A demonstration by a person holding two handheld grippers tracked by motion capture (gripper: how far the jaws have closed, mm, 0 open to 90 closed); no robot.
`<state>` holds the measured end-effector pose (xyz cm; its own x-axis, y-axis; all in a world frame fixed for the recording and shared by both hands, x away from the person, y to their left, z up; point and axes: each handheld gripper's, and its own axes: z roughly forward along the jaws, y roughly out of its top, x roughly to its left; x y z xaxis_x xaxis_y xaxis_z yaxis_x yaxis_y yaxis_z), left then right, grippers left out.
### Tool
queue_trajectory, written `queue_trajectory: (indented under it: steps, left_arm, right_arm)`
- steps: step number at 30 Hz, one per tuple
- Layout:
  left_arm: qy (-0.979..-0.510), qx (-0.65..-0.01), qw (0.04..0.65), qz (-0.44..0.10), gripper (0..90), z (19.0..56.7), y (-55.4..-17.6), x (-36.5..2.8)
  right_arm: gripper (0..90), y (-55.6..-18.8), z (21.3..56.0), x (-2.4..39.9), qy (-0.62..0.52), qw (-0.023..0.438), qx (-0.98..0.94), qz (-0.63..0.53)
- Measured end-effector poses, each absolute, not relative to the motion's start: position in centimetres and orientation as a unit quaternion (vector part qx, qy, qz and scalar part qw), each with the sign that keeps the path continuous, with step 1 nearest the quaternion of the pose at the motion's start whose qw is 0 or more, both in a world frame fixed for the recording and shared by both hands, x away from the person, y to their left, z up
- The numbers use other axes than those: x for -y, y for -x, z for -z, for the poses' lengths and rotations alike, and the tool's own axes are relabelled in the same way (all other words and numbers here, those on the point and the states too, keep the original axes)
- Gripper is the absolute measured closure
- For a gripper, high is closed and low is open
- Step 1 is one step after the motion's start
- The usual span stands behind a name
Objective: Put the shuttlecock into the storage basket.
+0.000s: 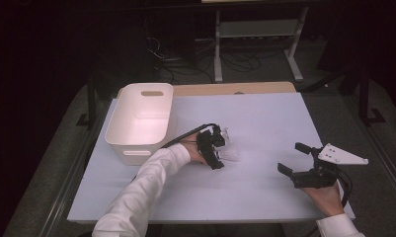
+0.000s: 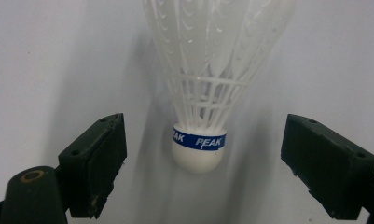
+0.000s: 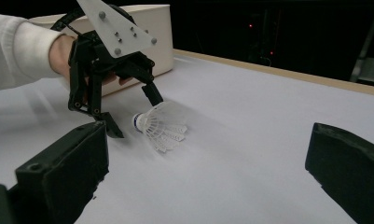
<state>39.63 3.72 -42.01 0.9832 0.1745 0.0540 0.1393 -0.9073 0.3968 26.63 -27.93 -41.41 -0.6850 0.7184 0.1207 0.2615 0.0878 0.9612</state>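
1. One white shuttlecock (image 2: 201, 93) lies on its side on the smooth pale sheet (image 1: 264, 118) that covers the table, near the middle and just right of the bin (image 1: 141, 121).
2. Its rounded cork tip carries a blue band printed "PEAK", legible in the left gripper view; its skirt is a fine ribbed plastic lattice flaring wide.
3. The left gripper (image 1: 216, 145) straddles the cork end, jaws spread on either side with clear gaps, touching nothing; their pads are flat, matte black and blocky.
4. The right gripper (image 1: 295, 159) hovers over the sheet at the near right, jaws wide apart and empty.
5. From the right gripper view, the shuttlecock (image 3: 159, 125) sits between the left gripper's (image 3: 128, 114) fingertips, under its grey three-cornered plate.
6. The high view shows the bin as a cream, round-cornered plastic tub with slot handles, at the far left.
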Motion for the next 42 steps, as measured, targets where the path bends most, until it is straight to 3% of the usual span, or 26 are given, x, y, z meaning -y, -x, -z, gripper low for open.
queue_trajectory:
  steps: [5, 19, 42]
  left_arm:
    - [-0.977, -0.082, 0.193, -0.051, 16.4, 42.21, -39.74, -3.79]
    - [-0.975, -0.077, 0.199, -0.067, 38.4, 42.01, -39.65, -3.83]
    - [-0.973, -0.054, 0.205, -0.09, 64.1, 41.67, -39.35, -3.88]
  right_arm:
    - [0.0, -26.66, 41.43, 27.91, -0.344, 0.197, -0.711, -0.581]
    - [0.0, -26.67, 41.46, 27.93, -0.344, 0.196, -0.712, -0.58]
    - [0.0, -26.73, 41.49, 27.93, -0.343, 0.197, -0.714, -0.578]
